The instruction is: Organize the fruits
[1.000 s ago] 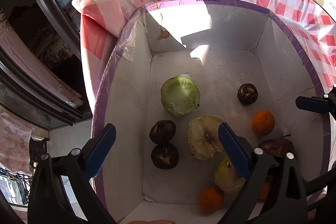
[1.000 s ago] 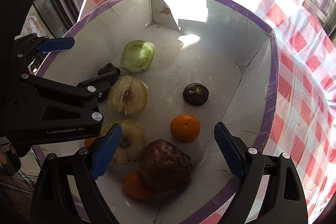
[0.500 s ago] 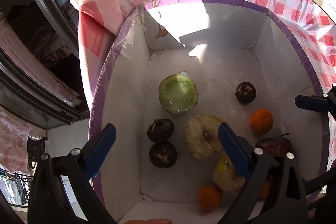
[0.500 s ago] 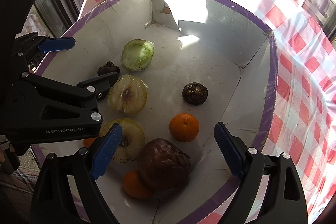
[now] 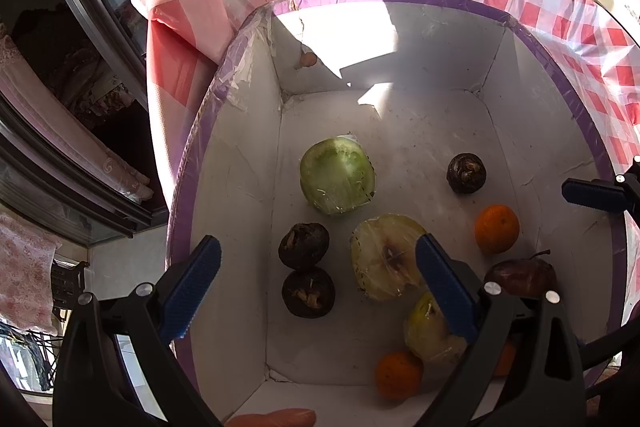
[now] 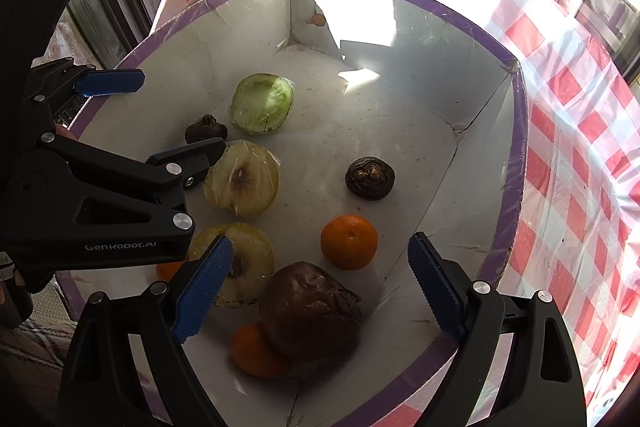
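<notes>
Left gripper [image 5: 316, 287]: jaws spread wide, nothing between the blue pads [image 5: 191, 285], pointing downward. Right gripper [image 6: 318, 289]: jaws equally wide, empty, also pointing down. Left gripper sits off the right one's left finger.

Red-white checked tablecloth [image 5: 540, 7] from 12 to 3 o'clock; dark window frames [image 5: 80, 27] at 10; pink lace curtain [image 5: 24, 275] at 8.

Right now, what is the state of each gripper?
Left gripper: open, holding nothing.
Right gripper: open, holding nothing.
</notes>
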A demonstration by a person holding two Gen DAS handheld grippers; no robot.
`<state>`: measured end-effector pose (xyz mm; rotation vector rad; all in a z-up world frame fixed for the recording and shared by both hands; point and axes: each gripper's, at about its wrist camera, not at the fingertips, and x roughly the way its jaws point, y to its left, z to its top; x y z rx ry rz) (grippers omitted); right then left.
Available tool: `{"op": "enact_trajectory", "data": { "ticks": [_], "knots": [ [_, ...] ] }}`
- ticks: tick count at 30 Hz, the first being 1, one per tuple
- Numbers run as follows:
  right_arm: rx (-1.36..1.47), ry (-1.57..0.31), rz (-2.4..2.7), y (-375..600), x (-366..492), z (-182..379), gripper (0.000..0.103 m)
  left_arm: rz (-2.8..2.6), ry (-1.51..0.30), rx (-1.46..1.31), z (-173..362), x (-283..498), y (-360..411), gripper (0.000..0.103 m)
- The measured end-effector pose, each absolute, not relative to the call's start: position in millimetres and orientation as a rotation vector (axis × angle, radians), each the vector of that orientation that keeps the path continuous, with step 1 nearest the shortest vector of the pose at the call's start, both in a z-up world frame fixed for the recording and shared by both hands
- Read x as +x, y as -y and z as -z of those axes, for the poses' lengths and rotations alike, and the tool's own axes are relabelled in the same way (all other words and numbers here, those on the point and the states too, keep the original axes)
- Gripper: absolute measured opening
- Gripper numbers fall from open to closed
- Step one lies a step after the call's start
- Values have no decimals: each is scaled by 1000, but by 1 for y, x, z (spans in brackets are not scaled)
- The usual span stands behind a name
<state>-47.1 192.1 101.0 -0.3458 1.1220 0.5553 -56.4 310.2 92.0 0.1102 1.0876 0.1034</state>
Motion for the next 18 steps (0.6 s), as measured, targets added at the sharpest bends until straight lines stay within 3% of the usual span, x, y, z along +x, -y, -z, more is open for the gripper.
{"op": "enact_trajectory", "data": {
  "ticks": [18],
  "knots": [
    [-407,-1090,-568,-193,-54,-100,86,-97,-1086,74,-92,-55,-315,98]
  ]
}}
